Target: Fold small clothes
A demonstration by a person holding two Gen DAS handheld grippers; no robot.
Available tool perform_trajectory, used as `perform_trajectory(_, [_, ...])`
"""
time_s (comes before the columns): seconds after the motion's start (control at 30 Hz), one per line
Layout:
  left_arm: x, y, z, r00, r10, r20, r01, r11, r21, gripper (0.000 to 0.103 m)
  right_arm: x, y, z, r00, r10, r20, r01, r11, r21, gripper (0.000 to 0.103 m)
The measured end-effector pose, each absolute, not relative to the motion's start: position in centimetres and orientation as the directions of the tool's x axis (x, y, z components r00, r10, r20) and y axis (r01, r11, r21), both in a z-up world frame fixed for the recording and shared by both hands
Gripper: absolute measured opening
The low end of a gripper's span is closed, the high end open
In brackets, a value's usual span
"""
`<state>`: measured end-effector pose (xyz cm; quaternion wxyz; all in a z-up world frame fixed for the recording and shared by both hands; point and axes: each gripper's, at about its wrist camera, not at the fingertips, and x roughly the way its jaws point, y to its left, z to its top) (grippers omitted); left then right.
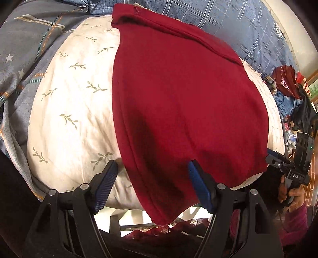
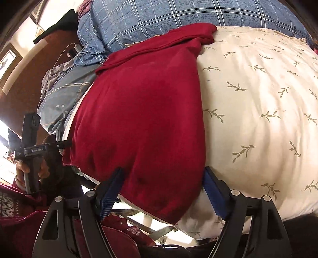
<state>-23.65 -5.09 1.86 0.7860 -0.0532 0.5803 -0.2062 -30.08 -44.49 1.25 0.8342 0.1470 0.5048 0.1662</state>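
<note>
Currently, status as follows.

Garment: a red garment (image 1: 178,103) lies spread over a cream leaf-print pillow (image 1: 75,95) on a bed; its near hem hangs over the pillow's front edge.

Garment, far end: a folded-over band or collar lies across the top, next to a blue plaid pillow (image 2: 169,17).

Left tool (image 1: 153,184): released. The jaws stand wide apart around the near left corner of the garment; neither pad presses the cloth.

Right tool (image 2: 165,190): released. The jaws stand wide apart around the near right corner; the cloth lies slack between them, not gripped.

Progress (judgement): the garment appears laid out flat and possibly already doubled once, since its left edge shows a thick layered seam. Neither view confirms a finished fold.

Remaining (judgement): further folding into a compact shape, then setting the piece aside. No other small clothes can be told apart here.

Left wrist view only: the grey star-print bedding (image 1: 21,59) at left, clutter beyond the bed at right, and the person's hand (image 1: 294,196) on the right tool's handle.

Right wrist view only: a white charger and cable (image 2: 76,47) near the headboard, and the person's other hand (image 2: 25,168) on the left tool's handle.
</note>
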Motion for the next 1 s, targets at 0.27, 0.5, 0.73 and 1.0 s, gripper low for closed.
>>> perform_trajectory(0.27, [-24.2, -4.8, 1.5, 0.218, -0.406, -0.888, 0.248, 0.903, -0.352, 0.073, -29.9, -44.7, 1.0, 0.388, 0.509, -0.768, -0.163, 0.858, 0.487, 0.026])
perform_trajectory(0.5, [-24.3, -5.2, 1.3, 0.219, -0.39, -0.894, 0.255, 0.908, -0.333, 0.077, -29.5, -43.8, 0.4, 0.356, 0.556, -0.751, -0.182, 0.829, 0.528, 0.045])
perform_trajectory(0.73, [-24.4, -6.1, 1.3, 0.224, -0.377, -0.899, 0.265, 0.911, -0.316, 0.079, -29.6, -44.0, 0.4, 0.363, 0.564, -0.742, -0.154, 0.822, 0.549, 0.043])
perform_trajectory(1.0, [-24.8, -6.3, 1.3, 0.252, -0.356, -0.9, 0.275, 0.918, -0.287, 0.07, -29.6, -43.6, 0.6, 0.369, 0.514, -0.774, -0.176, 0.857, 0.485, 0.009])
